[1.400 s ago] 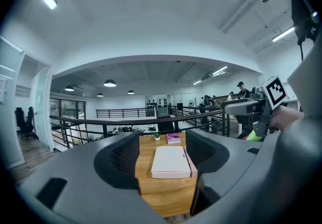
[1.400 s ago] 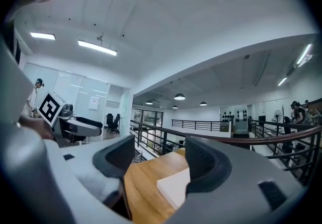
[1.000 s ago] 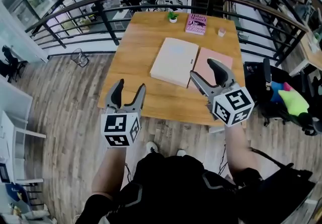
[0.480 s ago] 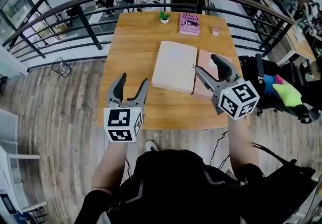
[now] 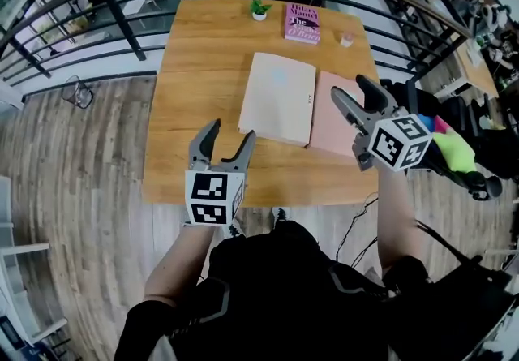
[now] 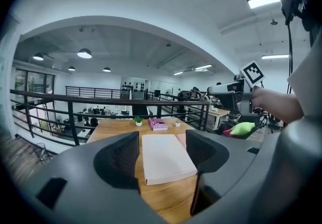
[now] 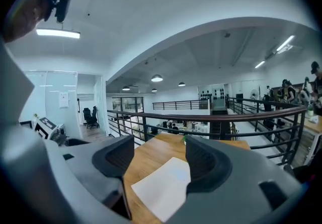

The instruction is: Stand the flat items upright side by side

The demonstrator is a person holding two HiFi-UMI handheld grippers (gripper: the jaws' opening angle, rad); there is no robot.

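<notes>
**Left gripper and right gripper wide open, nothing held**

I hold 1 gripper in each hand over the near side of the wooden table. Jaws of the left one stand apart with only air between them. Jaws of the right one have just been opening wider, and nothing is between them either. The big cream book lies flat in the middle of the table. A thin pink book lies flat right against its right side, below my right gripper. At the far edge lies 1 more book with a purple-pink cover, flat too, between a small green plant and a small white thing.
</notes>
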